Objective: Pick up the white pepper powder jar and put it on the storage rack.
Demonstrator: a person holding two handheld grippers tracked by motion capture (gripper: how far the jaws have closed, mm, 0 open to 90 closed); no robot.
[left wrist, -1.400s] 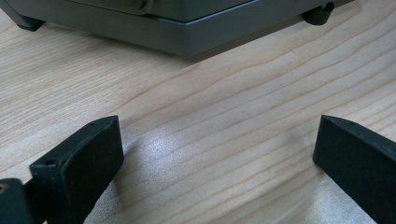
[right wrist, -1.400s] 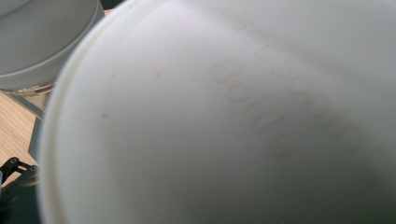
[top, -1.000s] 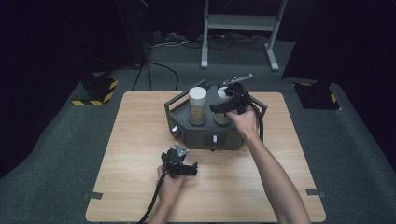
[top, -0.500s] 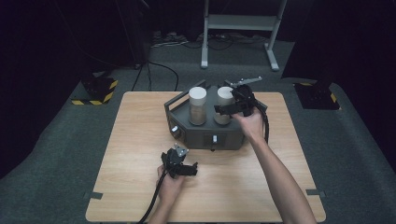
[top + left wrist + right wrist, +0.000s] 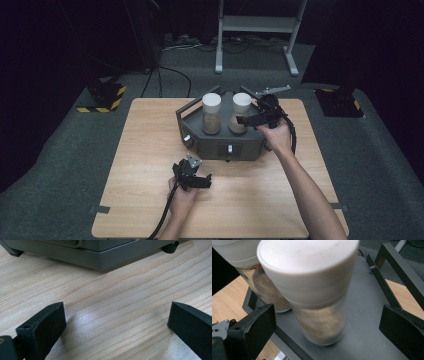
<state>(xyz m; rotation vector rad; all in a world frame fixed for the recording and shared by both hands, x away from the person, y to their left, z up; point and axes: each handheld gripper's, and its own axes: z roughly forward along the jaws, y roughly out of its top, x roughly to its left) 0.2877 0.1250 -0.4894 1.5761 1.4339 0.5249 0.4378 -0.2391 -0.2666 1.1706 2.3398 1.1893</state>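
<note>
Two clear jars with white lids and sandy powder stand on a grey machine at the back middle of the wooden table. The right jar sits just beyond my open right gripper, whose jaws stand wide on either side of it without touching. The left jar stands beside it. My left gripper is open, low over bare wood in front of the machine's base.
The machine has knobs on its front face and a raised frame rail along its platform. A yellow-black striped block lies on the floor at the left, a metal stand behind the table.
My right gripper has shifted slightly right and back beside the right jar. The left gripper has stayed in place.
</note>
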